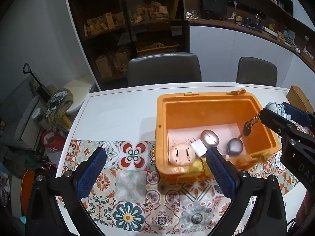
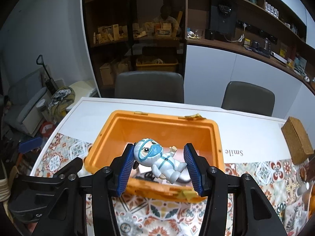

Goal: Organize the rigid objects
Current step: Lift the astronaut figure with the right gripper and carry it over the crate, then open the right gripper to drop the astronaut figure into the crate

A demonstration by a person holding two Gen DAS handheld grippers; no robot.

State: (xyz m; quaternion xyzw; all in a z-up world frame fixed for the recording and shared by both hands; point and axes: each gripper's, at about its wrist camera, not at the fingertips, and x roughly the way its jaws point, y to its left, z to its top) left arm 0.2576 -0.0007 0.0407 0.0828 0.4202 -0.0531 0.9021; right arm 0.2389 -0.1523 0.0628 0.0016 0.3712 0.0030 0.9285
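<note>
An open orange box stands on the table; it also shows in the right wrist view. Inside lie a pink two-slot piece, a white plug and two metallic egg-shaped things. My right gripper is over the box with its jaws wide apart; a small figure in a white suit and blue mask sits between them, touching the left pad. In the left wrist view the figure shows at that gripper, a key on its ring dangling into the box. My left gripper is open and empty at the box's near-left corner.
A patterned tile mat covers the near table. A brown woven box lies at the right. Two grey chairs stand behind the table, with dark shelves beyond. Clutter sits on the floor at the left.
</note>
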